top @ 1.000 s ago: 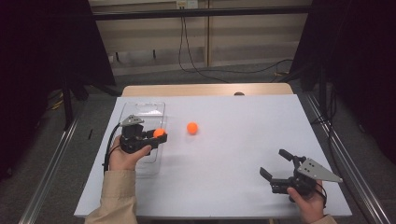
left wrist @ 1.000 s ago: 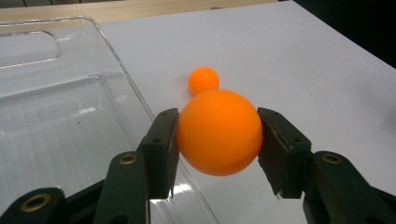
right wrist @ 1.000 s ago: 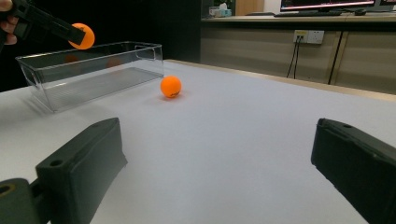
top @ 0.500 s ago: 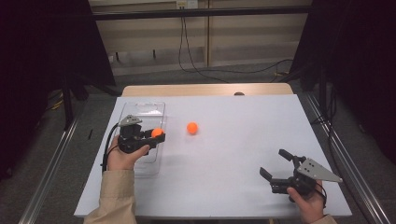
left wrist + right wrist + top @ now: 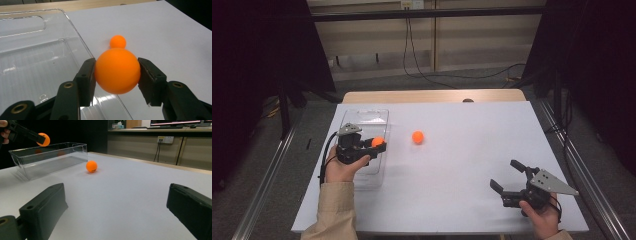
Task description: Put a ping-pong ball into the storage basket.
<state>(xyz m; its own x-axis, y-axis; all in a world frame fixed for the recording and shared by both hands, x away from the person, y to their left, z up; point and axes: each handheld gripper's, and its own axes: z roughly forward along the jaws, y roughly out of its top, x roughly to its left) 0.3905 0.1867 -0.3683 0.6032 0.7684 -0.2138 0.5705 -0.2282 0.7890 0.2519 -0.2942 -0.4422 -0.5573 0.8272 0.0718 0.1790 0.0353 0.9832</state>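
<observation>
the left tongs (image 5: 379, 144) are closed on an orange ball (image 5: 377, 142), which is gripped from both sides by the two black jaws, as is seen close up in the left gripper view, where the held ball (image 5: 117, 71) sits between the jaw pads. the ball is held in the air just above the right-hand long wall of a clear plastic tray (image 5: 362, 120), near that wall's middle; whether it is directly over the inside of the tray or over the rim cannot be told. the tray is seen lying on the left part of the white surface (image 5: 472, 130), its length running away from the person, and its floor is bare in the left gripper view. in the right gripper view the same tray (image 5: 50, 157) is seen at the far left, with the held ball above its near end.

a second orange ball (image 5: 417, 136) is found resting on the surface, a little to the right of the tray and apart from it. it is seen beyond the held ball in the left gripper view (image 5: 118, 41) and beside the tray in the right gripper view (image 5: 91, 166).

the right tongs (image 5: 508, 176) are held wide, with nothing between the jaws, low over the near right part of the surface, well apart from both balls and the tray.
</observation>
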